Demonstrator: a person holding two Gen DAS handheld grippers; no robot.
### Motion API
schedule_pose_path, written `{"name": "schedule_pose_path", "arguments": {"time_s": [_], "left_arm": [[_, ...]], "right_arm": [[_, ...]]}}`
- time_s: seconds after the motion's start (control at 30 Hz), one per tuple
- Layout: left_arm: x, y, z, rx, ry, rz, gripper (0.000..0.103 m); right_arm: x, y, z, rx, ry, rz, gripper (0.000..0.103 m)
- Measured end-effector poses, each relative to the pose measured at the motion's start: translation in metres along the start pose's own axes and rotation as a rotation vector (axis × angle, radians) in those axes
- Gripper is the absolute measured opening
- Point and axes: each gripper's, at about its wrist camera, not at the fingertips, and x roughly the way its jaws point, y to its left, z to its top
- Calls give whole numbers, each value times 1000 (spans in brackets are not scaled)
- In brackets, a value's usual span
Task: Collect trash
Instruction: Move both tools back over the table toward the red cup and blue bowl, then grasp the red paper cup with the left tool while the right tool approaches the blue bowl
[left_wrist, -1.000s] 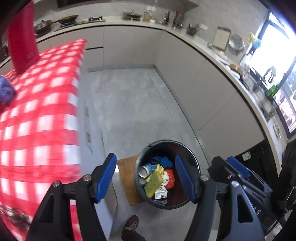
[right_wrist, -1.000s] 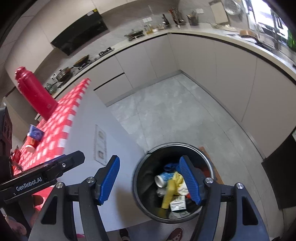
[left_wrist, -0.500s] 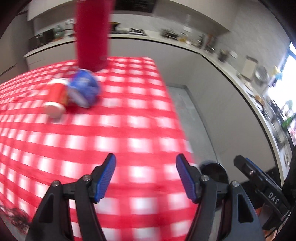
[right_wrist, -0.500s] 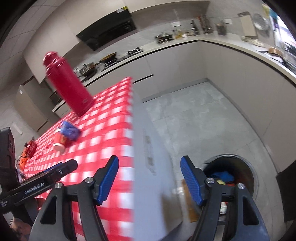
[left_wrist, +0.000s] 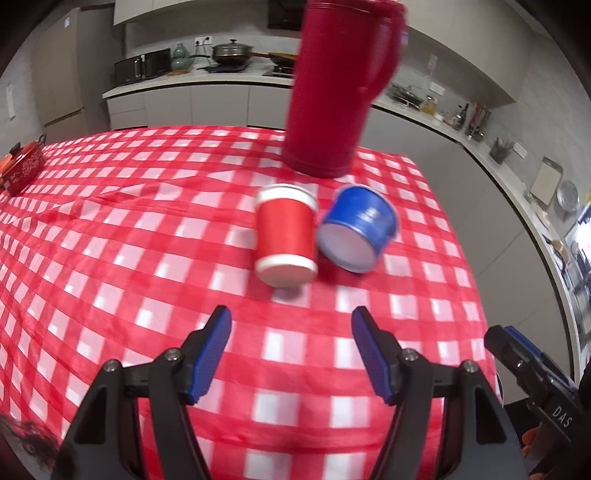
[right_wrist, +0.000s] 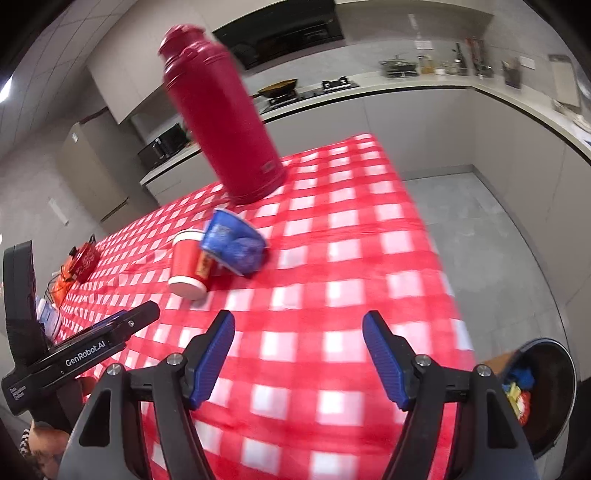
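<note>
The left claw (left_wrist: 291, 334) hangs wide apart over the red-and-white checked surface (left_wrist: 110, 258), holding nothing. It points at a red paper cup (left_wrist: 286, 236) lying on its side, touching a tipped blue paper tub (left_wrist: 358, 229). The right claw (right_wrist: 298, 338) is wide apart too. A round black trash bin (right_wrist: 550, 391) sits on the floor.

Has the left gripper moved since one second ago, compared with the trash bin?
Yes. The left gripper has swung away from the bin, which has left its view, and now hangs open over the checkered tablecloth, facing the red cup.
</note>
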Motion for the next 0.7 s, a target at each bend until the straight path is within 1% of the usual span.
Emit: {"name": "schedule_pose_path", "arguments": {"time_s": [0.17, 0.37, 0.43, 0.57, 0.7], "left_arm": [[6, 26, 10, -4, 5, 2, 69], [13, 44, 22, -12, 13, -23, 69], [17, 47, 26, -11, 19, -36, 69], [22, 52, 35, -9, 18, -46, 69], [30, 56, 42, -3, 33, -69, 69]], "right_arm": [[26, 28, 8, -4, 15, 12, 74], [58, 58, 19, -30, 35, 5, 74], [69, 63, 22, -26, 47, 4, 74], [80, 68, 31, -3, 44, -3, 74], [88, 76, 40, -2, 36, -16, 74]]}}
